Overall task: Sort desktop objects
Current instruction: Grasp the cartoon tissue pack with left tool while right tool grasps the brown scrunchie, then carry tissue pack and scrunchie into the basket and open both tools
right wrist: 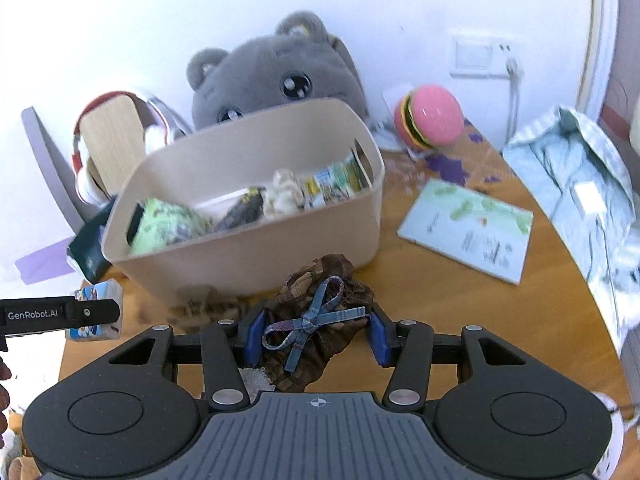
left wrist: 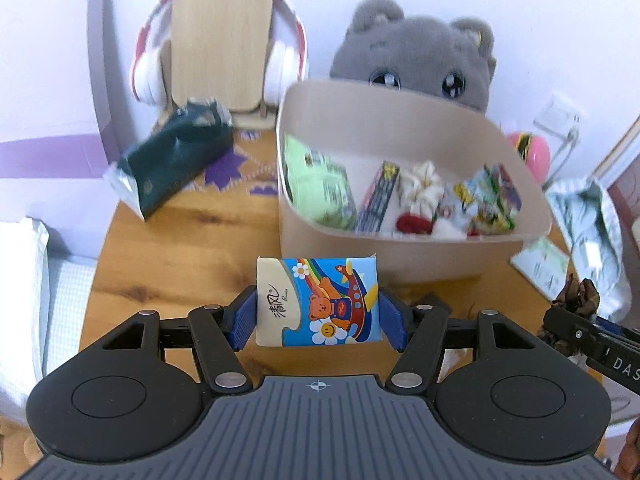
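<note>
Left gripper [left wrist: 318, 316] pinches the cartoon-bear tissue pack [left wrist: 318, 300] across its long axis. Right gripper [right wrist: 316, 332] pinches the brown plaid fabric scrunchie with blue bow [right wrist: 320, 320]. Beige plastic bin [left wrist: 400, 252] sits just ahead of both, mid-tabletop; each load likely needs lifting over the near wall.

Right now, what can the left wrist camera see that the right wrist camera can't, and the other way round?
Only the left view shows the tissue pack's bear picture face-on, clamped in the left hand-held gripper, and the whole dark green packet. Only the right view shows the wall socket clearly and the brown checked bow gripped by the right hand-held gripper. Both show the beige bin, grey plush and headphones.
</note>
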Action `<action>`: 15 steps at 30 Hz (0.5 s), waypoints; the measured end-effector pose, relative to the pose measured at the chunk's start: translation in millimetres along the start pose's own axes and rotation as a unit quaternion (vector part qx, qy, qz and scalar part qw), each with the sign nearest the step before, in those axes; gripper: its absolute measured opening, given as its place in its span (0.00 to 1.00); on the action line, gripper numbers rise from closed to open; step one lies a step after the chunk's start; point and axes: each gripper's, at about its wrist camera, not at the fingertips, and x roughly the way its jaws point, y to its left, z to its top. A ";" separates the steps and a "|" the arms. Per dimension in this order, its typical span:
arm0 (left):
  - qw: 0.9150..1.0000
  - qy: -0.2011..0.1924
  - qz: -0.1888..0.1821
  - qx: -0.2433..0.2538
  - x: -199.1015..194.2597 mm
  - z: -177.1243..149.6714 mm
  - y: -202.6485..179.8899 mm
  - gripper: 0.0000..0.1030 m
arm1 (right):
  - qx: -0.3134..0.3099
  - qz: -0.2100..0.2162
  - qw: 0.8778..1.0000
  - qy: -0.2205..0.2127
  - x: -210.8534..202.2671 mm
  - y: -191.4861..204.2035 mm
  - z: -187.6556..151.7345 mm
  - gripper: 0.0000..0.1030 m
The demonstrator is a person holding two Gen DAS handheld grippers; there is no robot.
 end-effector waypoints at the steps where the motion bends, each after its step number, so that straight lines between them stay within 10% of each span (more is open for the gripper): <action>1: 1.000 -0.007 0.000 -0.001 -3.5 3.5 0.1 0.62 | -0.004 0.001 1.000 -0.006 -1.6 0.7 3.4 0.47; 15: 0.998 -0.063 0.011 0.004 -19.0 55.1 -12.5 0.62 | -0.006 0.001 0.998 -0.064 -10.4 -12.6 50.1 0.47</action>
